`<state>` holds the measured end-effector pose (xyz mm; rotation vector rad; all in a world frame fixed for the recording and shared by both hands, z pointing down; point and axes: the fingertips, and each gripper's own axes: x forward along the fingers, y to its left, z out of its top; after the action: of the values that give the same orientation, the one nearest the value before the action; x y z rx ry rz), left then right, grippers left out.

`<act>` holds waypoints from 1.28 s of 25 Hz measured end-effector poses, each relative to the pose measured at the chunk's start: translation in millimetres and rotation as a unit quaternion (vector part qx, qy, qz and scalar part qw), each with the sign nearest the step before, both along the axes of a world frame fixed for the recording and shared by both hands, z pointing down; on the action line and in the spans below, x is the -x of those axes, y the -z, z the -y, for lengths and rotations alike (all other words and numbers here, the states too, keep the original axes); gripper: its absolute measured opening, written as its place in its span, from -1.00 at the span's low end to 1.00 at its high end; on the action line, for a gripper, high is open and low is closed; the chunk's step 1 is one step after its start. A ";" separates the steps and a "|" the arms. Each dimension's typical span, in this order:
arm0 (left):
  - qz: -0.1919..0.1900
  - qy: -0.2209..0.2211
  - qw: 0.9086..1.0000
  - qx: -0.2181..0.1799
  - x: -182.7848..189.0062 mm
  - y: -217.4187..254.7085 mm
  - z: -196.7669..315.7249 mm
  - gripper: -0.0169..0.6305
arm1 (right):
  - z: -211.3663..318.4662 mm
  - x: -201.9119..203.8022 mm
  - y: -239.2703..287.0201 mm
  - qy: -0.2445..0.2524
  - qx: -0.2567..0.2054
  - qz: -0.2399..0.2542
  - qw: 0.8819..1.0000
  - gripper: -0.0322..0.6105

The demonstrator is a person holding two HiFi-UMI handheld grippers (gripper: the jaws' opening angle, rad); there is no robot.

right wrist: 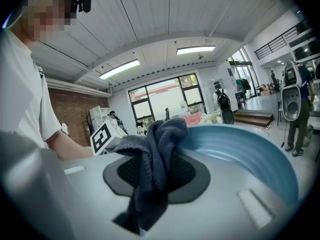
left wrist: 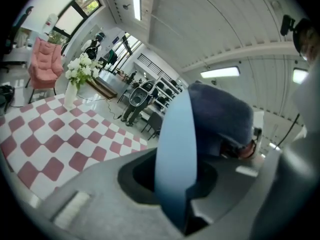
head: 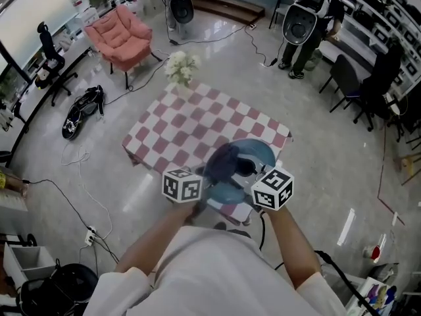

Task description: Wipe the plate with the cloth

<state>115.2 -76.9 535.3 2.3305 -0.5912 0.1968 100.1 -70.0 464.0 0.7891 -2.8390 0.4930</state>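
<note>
You've got the plate (head: 258,151) up off the checked table (head: 177,127), hanging over the table's near edge and tipped up on its rim; your left gripper (left wrist: 175,194) has its jaws closed on that pale blue rim, the edge running straight down between them; your right gripper (right wrist: 147,184) has its jaws pinched on the dark blue cloth (right wrist: 152,154), a bunched fold standing up out of them and a tail hanging below; the cloth is pressed against the plate's hollow face, on the side away from the table's far edge, and from your head view it covers the left part of the dish; both grippers sit just beside each other over the table's near edge, marker cubes facing up at you; at the table's far corner stands a vase of white flowers (head: 181,68); beyond the table, on the floor to its far left, a pink armchair (head: 120,35); the table top itself shows only its red and white squares.
</note>
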 end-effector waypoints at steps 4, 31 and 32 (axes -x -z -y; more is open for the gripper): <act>0.034 0.013 0.999 -0.026 6.0 -7.5 6.9 -0.76 | -6.8 -8.2 7.1 0.015 -0.002 0.020 1.000 -0.56; 0.302 -0.082 0.912 -0.266 47.2 -33.5 36.7 -0.76 | 30.3 46.6 29.5 0.015 0.023 0.044 0.999 -0.56; 0.309 -0.089 0.906 -0.276 49.1 -33.5 39.3 -0.76 | 33.2 51.6 27.4 0.013 0.025 0.038 0.999 -0.56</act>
<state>66.1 -116.2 568.9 2.8736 -0.8144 0.9960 48.5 -103.2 436.5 0.7393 -2.8900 0.6011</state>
